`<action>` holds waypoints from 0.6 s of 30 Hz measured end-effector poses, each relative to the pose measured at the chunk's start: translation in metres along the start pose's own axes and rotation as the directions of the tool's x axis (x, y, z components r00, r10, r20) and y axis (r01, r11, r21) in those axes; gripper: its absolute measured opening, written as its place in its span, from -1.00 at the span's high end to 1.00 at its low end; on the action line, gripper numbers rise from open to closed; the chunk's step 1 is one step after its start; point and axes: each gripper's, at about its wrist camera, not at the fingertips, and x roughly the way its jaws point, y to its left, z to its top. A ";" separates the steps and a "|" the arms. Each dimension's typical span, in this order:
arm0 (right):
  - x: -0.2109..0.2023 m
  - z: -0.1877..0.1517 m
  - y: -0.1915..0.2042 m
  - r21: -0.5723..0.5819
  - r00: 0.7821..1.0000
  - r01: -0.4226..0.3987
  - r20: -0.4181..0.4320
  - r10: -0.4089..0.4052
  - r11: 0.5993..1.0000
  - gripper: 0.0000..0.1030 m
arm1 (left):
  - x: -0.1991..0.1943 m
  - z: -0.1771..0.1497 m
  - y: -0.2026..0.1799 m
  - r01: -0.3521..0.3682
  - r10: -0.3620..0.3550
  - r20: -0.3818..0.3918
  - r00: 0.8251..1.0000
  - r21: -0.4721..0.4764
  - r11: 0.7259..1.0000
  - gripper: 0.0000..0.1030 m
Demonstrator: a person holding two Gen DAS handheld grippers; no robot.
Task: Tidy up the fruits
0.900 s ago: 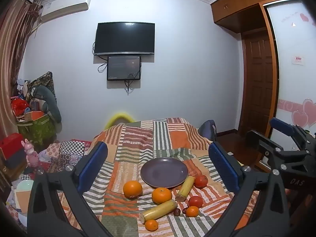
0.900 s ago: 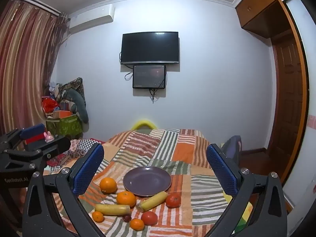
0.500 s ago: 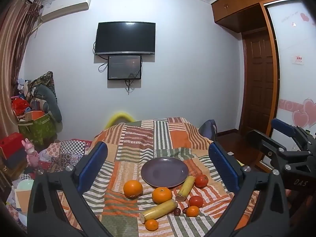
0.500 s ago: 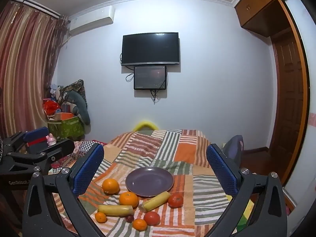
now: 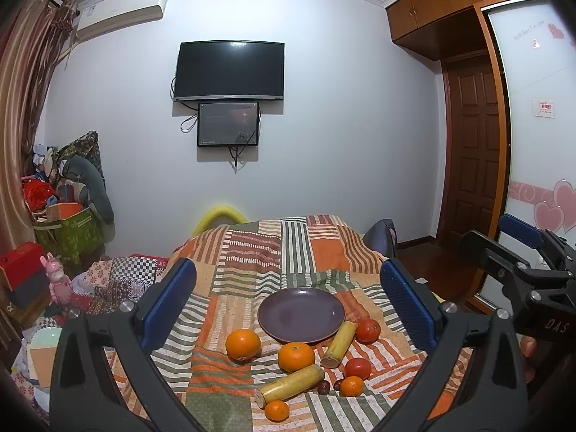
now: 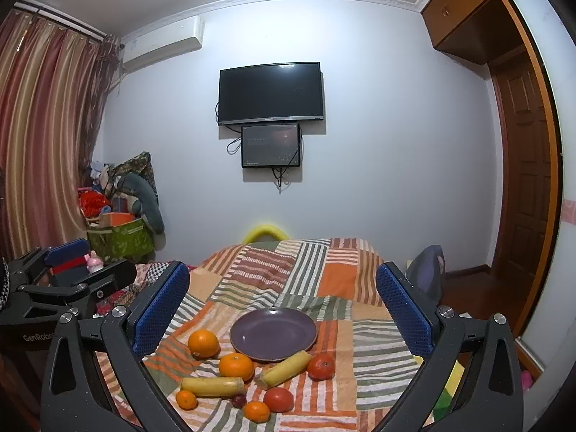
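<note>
I hold my left gripper [image 5: 288,306] and my right gripper [image 6: 282,306] above the near end of a table draped in a striped patchwork cloth [image 5: 298,248], both with blue-padded jaws spread wide and gripping nothing. A purple plate [image 5: 301,315] sits bare in the middle of the cloth. The fruit lies scattered just near of it: a large orange [image 5: 243,344] at near left, a second orange [image 5: 296,357] touching the plate's near rim, and one yellow banana piece [image 5: 339,339] angled against the plate's near-right edge. A longer banana piece [image 5: 289,384] lies nearer still, with a small tangerine [image 5: 277,410] by its near end. A red tomato [image 5: 368,331] rests right of the plate; another tomato [image 5: 357,368], a second tangerine [image 5: 351,386] and a dark plum [image 5: 323,387] cluster at near right. On the far wall hangs a television [image 5: 229,71] above a smaller screen [image 5: 228,124].
</note>
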 end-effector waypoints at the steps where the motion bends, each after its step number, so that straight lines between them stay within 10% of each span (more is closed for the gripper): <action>1: 0.001 0.000 0.000 0.001 1.000 -0.002 -0.001 0.002 1.000 -1.00 | -0.001 0.000 0.000 0.001 -0.001 0.001 1.000 -0.002 1.000 -1.00; 18: 0.000 -0.001 0.001 0.001 1.000 -0.003 -0.002 0.003 1.000 -1.00 | -0.004 0.001 0.003 -0.005 0.005 0.011 1.000 -0.009 1.000 -1.00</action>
